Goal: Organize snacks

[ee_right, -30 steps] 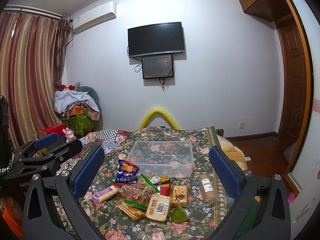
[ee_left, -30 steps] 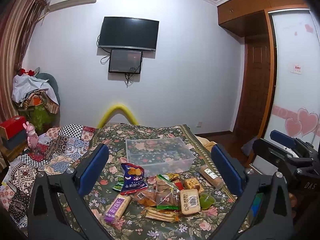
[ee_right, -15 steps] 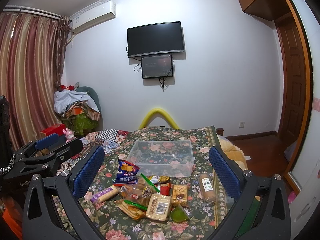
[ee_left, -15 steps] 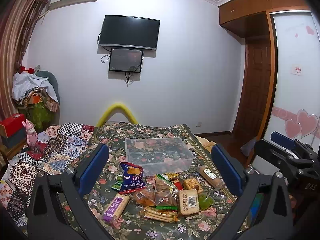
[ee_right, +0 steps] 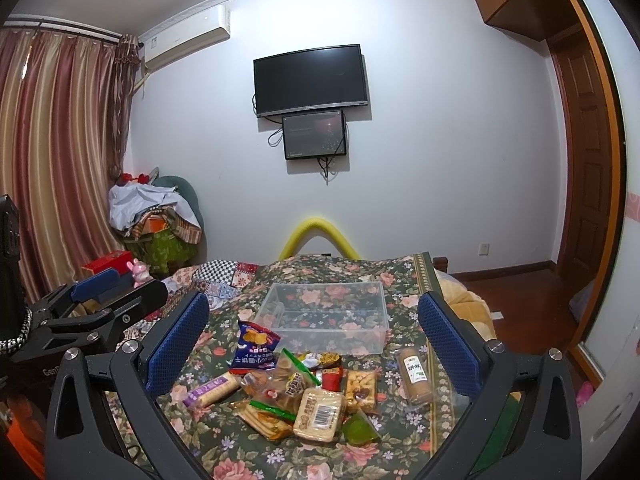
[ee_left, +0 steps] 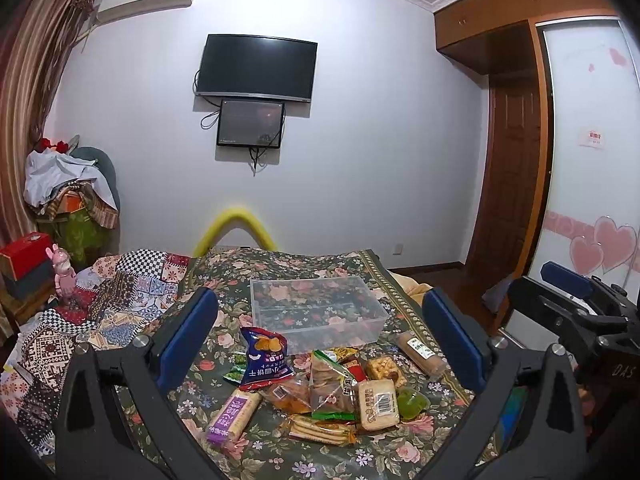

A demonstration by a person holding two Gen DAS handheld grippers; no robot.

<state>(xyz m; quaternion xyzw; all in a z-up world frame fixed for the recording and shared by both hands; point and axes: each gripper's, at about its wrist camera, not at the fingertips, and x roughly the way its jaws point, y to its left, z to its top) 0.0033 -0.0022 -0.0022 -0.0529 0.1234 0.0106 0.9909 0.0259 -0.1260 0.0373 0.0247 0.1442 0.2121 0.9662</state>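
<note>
A clear plastic bin stands empty on the floral tablecloth. In front of it lies a pile of snack packets: a blue chip bag, a purple-wrapped bar, a barcoded cake pack, a green jelly and a brown biscuit roll. My left gripper and right gripper are both open and empty, held above the near side of the pile.
A patchwork cloth covers the left of the table. A yellow foam arch stands behind the table. A pink rabbit figure and red box sit far left. A wardrobe is to the right.
Both views have shifted only slightly; the snacks and bin have not moved and both grippers stay open.
</note>
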